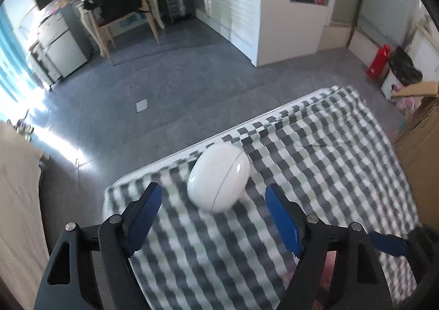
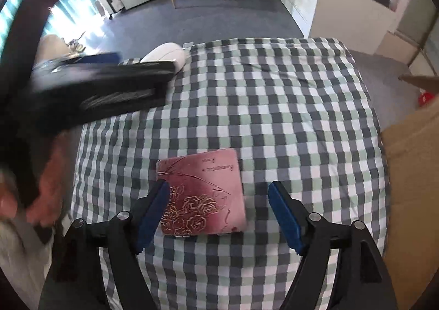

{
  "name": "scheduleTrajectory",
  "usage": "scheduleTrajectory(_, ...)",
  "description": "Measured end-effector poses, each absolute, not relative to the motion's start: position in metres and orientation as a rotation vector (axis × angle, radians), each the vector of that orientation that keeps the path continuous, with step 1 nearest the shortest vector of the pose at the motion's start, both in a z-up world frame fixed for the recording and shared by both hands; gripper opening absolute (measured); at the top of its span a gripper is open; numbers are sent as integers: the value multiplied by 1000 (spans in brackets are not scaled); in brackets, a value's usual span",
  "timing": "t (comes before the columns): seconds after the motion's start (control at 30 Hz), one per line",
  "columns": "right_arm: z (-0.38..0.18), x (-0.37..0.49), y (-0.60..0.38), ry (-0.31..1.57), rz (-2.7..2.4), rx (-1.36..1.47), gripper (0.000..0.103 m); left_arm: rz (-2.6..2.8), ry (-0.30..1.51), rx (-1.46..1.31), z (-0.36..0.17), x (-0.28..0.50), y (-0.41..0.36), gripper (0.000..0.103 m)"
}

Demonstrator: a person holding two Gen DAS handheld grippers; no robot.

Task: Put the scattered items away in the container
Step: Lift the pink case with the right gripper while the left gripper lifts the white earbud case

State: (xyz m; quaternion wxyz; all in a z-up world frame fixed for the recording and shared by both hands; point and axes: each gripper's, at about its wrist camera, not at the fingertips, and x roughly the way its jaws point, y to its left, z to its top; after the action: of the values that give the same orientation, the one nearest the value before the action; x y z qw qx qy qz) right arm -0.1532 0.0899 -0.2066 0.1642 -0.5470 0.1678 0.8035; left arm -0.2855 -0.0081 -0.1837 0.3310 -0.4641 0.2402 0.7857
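Checkered tablecloth [image 2: 274, 96] spread over the table. At 3 o'clock of it, a cardboard box [image 2: 411, 172]. Pink rose-printed square case [image 2: 204, 194] flat on the cloth, between the wide-spread fingers of the right gripper [image 2: 219, 194], untouched. White egg-shaped case [image 1: 219, 177] near the cloth's 11 o'clock edge, just beyond the left gripper [image 1: 212, 196], fingers wide, empty.

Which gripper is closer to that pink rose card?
Right. The right gripper hangs open directly over the pink card; the left gripper is off by the white egg-shaped case.
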Motion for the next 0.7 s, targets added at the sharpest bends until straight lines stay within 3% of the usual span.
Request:
scheduleTrajectory(0.33, -221, -164, 74, 403, 2319, -1533, 79, 1979, 649, -1184, -206, -293, 8, 80)
scheduleTrajectory(0.57, -231, -198, 48, 316, 2348, -1570, 79, 1928, 652, -1181, -203, -290, 9, 54)
scheduleTrajectory(0.7, -243, -214, 20, 142, 2341, -1597, 79, 1916, 647, -1191, -202, -289, 9, 52)
